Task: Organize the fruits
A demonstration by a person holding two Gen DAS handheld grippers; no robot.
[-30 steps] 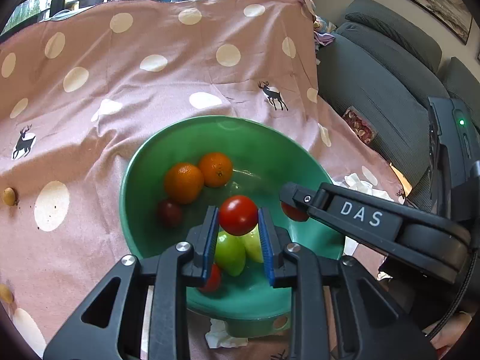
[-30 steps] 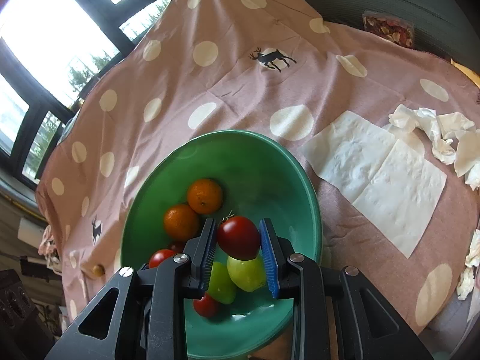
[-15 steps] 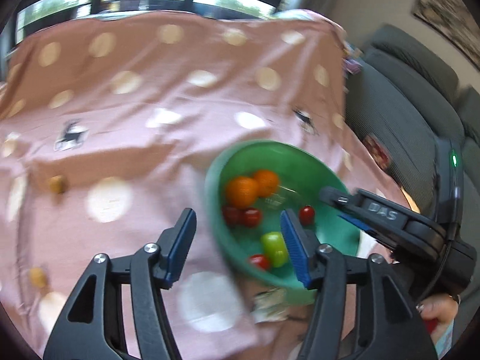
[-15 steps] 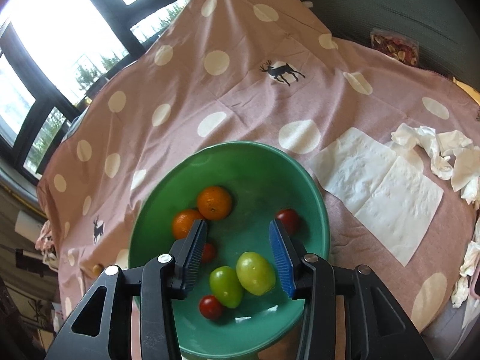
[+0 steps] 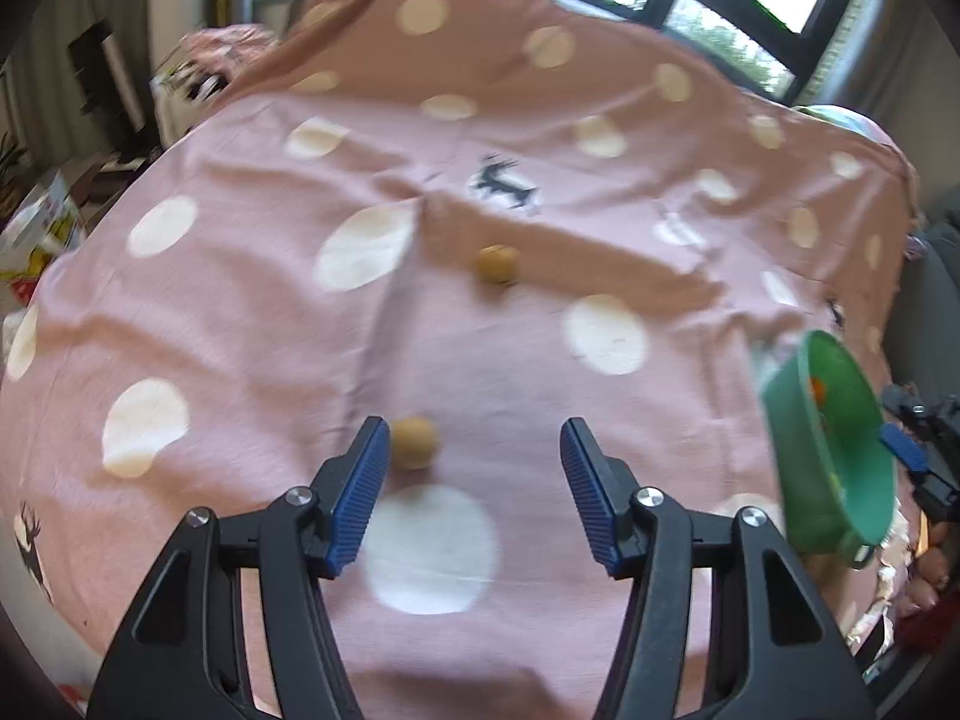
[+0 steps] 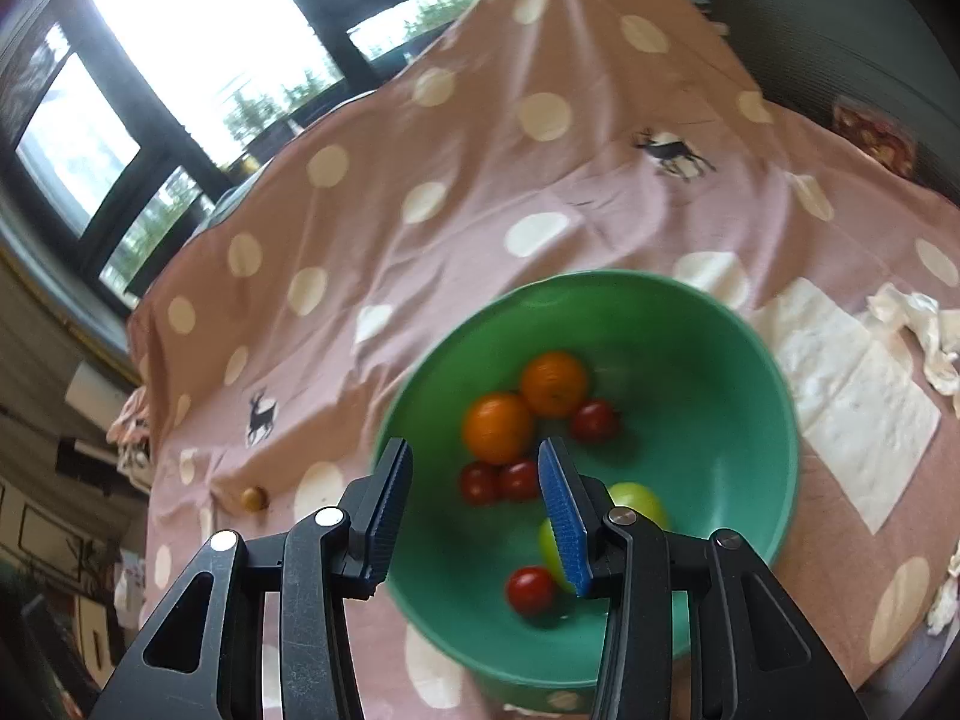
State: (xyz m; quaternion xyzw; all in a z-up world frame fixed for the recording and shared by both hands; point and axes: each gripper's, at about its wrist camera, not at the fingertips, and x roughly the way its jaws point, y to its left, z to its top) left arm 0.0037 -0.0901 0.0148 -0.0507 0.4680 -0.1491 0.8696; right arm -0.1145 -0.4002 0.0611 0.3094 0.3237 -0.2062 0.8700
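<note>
A green bowl [image 6: 720, 420] on the pink dotted cloth holds two oranges [image 6: 498, 427], several red tomatoes [image 6: 529, 591] and two green fruits [image 6: 636, 501]. My right gripper [image 6: 475, 462] hovers open over the bowl's left rim, empty. In the left wrist view the bowl [image 5: 840, 450] is at the far right edge. My left gripper [image 5: 474, 450] hangs over bare cloth, its jaws closing but still wide, with nothing pressed between them. A small tan fruit [image 5: 413, 443] lies on the cloth just beyond the left finger. A second tan fruit [image 5: 495, 264] lies farther off.
White paper napkins [image 6: 852, 396] and crumpled tissues [image 6: 924, 330] lie right of the bowl. One tan fruit [image 6: 253, 498] sits on the cloth left of the bowl. A grey sofa [image 6: 870, 30] borders the far right, with windows behind the table.
Both grippers let their red tomatoes go into the bowl and opened. The left gripper swung far left, away from the bowl, to the tan fruits. The right gripper shifted left over the bowl's rim.
</note>
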